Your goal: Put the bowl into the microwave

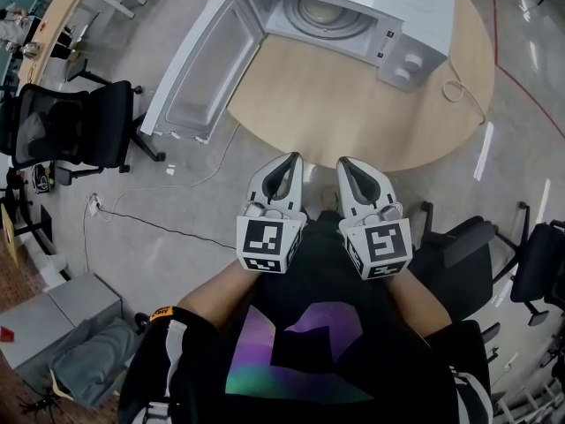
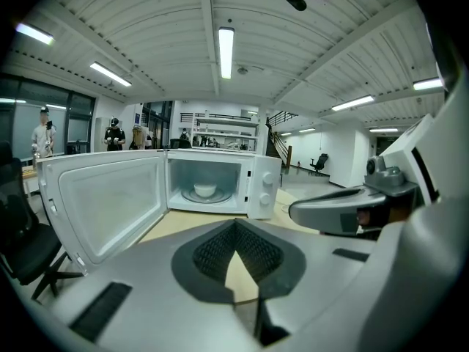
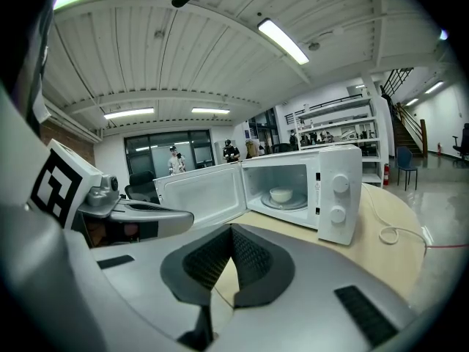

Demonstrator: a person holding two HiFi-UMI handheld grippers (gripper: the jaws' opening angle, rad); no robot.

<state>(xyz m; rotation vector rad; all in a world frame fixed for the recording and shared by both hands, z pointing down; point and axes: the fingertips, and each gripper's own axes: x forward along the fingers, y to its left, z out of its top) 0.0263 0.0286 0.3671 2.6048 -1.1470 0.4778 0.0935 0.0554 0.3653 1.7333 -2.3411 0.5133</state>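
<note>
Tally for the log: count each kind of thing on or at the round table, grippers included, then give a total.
microwave: 1, door open
bowl: 1, inside the microwave
cord: 1, lying on the table
table: 1
gripper: 2, the left gripper and the right gripper, both shut on nothing
Total: 6

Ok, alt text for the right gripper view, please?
A white bowl sits on the turntable inside the microwave, whose door stands open to the left, on a wooden table. In the foreground the right tool is shut on nothing, with the left tool beside it.
</note>
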